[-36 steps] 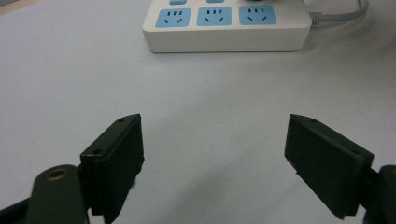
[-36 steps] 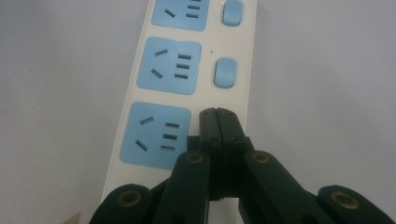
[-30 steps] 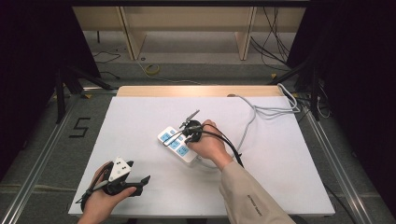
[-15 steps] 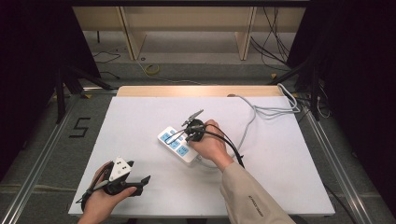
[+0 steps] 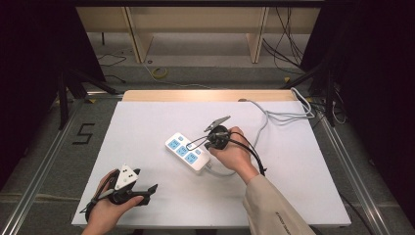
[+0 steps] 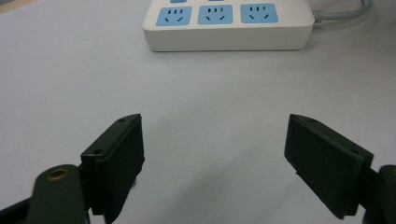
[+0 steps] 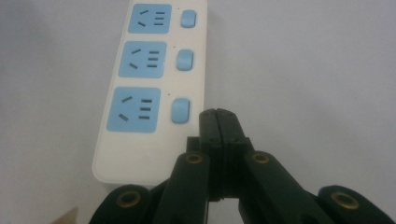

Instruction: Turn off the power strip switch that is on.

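Left gripper [image 6: 212,163]: jaws spread, nothing between | right gripper [image 7: 218,122]: jaws pressed together beside power strip [image 7: 149,84] switches

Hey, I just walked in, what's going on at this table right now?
A person sits at a white table with a hand-held gripper in each hand. The right hand-held gripper, jaws pressed shut on nothing, hovers by the nearest blue switch of a white power strip whose three sockets are all empty. The left hand-held gripper waits near the table's front edge, jaws wide open, pointing toward the strip.
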Motion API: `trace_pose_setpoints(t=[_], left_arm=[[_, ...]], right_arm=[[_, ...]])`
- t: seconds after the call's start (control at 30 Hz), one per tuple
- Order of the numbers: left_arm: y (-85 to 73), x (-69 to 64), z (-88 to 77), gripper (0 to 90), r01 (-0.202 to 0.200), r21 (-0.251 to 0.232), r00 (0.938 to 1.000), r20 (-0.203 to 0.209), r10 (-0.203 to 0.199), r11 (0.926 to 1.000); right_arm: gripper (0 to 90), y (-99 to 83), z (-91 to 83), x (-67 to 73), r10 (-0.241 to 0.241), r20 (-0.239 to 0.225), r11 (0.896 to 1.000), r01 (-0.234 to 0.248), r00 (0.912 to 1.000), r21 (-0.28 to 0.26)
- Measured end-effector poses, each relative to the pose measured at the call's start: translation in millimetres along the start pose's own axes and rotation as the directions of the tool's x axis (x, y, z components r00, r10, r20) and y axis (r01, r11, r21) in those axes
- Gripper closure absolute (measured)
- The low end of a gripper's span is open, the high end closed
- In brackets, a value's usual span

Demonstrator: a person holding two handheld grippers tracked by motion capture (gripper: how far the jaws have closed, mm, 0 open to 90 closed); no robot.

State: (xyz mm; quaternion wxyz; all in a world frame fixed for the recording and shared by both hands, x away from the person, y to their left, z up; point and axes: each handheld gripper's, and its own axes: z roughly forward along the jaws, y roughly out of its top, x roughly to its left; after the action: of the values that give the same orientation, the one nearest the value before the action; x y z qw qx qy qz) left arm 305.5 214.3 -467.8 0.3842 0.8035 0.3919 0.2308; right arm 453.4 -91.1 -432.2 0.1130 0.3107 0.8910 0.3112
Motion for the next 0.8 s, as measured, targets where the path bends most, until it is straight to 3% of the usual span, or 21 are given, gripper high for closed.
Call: trace_pose_setpoints(t=[0.5,0.8], left_arm=[[-0.4,0.8,0.4,19.5,0.010,-0.008,0.9999,-0.004,-0.010,0.9999],[-0.9,0.7,0.8,19.6,0.008,-0.006,0.9999,-0.007,-0.008,0.9999]], right_arm=[[89.0,-47.7,-47.0,-16.1,0.067,0.016,0.991,-0.065,0.9976,-0.115],[84.7,-91.9,-74.0,-16.7,0.094,0.021,0.980,-0.089,0.9953,-0.177]])
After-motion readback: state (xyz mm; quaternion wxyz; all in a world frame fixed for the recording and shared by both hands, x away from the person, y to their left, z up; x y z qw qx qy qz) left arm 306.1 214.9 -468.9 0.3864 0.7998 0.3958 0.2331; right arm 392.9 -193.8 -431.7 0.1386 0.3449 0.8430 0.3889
